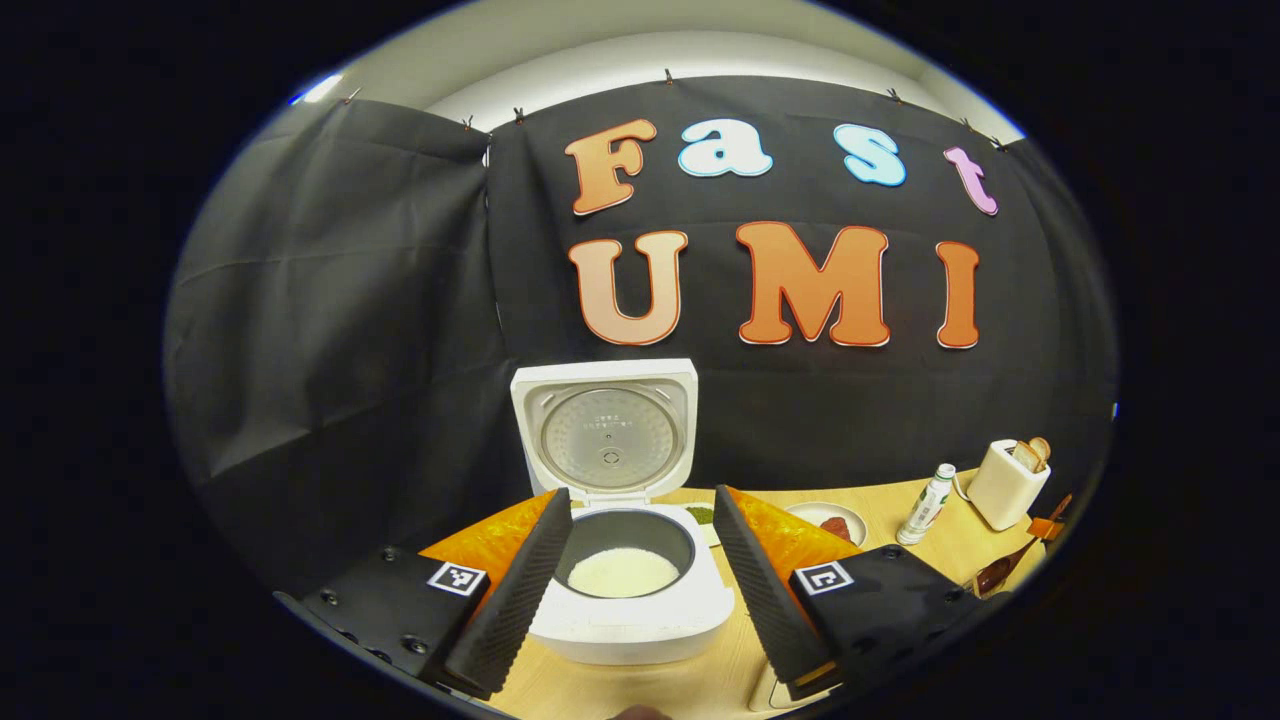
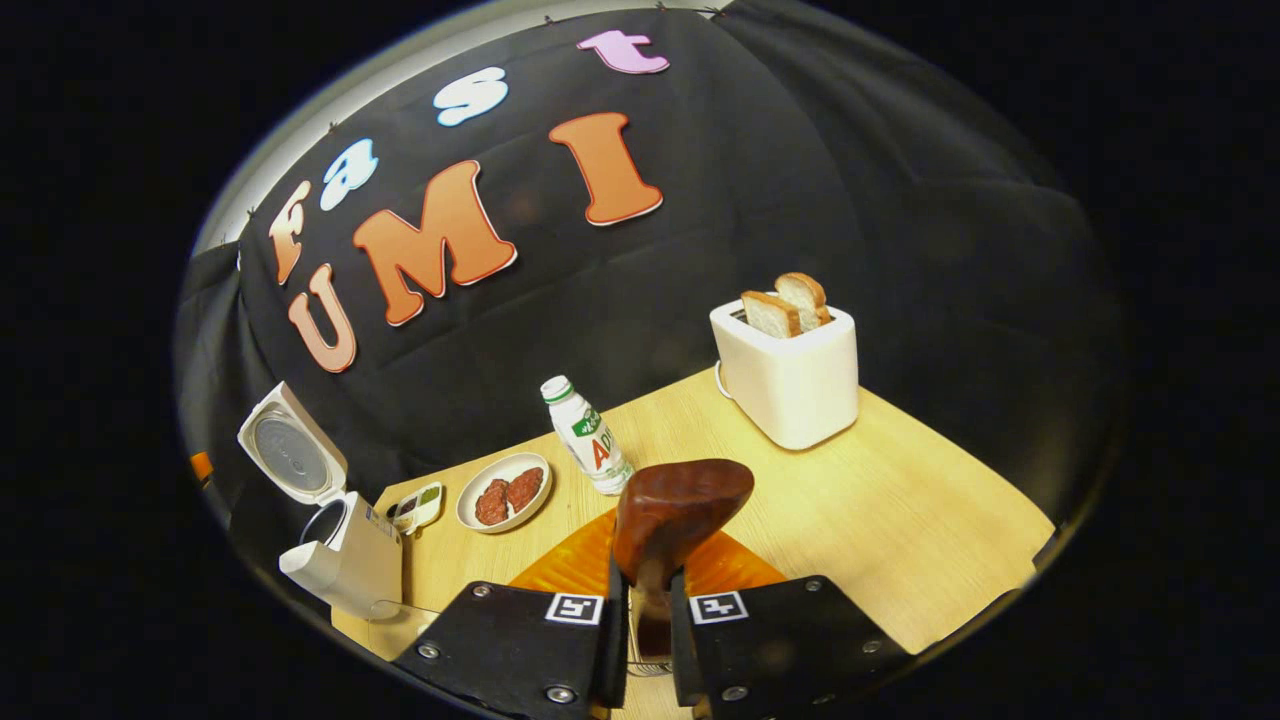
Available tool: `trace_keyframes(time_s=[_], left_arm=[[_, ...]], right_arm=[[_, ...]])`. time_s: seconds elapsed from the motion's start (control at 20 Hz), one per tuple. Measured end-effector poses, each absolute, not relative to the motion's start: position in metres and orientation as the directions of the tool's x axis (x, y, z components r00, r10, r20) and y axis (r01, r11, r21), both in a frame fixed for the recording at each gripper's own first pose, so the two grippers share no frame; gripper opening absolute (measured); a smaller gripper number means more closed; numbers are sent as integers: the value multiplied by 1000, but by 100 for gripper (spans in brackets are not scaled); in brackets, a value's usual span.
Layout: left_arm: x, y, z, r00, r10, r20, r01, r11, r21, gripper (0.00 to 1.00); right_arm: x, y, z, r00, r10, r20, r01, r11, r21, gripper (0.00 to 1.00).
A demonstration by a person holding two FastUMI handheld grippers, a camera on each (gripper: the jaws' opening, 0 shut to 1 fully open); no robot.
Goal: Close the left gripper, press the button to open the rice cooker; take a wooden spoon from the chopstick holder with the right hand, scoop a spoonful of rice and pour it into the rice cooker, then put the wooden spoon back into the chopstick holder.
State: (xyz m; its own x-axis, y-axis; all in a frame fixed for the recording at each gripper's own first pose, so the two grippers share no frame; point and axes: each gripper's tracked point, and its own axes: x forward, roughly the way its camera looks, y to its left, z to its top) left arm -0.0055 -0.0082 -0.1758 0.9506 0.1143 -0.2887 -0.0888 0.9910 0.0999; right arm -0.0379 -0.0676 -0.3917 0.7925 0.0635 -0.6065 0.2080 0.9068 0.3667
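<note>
Wooden spoon held in the right gripper, rice cooker already open.

The right gripper (image 2: 646, 610) is seen clamped on the handle of the wooden spoon (image 2: 680, 510), bowl raised and empty; the left gripper (image 1: 640, 570) is held wide apart, holding nothing, framing the rice cooker (image 1: 625, 585), whose lid is up. The spoon should be kept level once loaded, and tipped only when it is over the pot.

Spoon (image 2: 668, 520) handle hidden between right gripper fingers (image 2: 612, 610), lower end cut off. In the left gripper view, cooker (image 1: 632, 600) sides hidden behind fingers (image 1: 520, 590); plate (image 1: 815, 512) partly hidden; spoon at right edge too small to tell. Small dish (image 2: 420, 505) contents unclear.
</note>
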Motion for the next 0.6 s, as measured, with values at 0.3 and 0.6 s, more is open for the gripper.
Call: trace_keyframes(time_s=[0.3, 0.6], left_arm=[[10, -1, -166, 957, 120, -264, -88, 987, 131, 97], [59, 19, -144, 972, 120, -204, -100, 989, 106, 97]], right_arm=[[-44, -60, -419, 756, 75, -650, 268, 871, 413, 22], [-54, -66, -438, 680, 39, -732, 319, 883, 344, 28]])
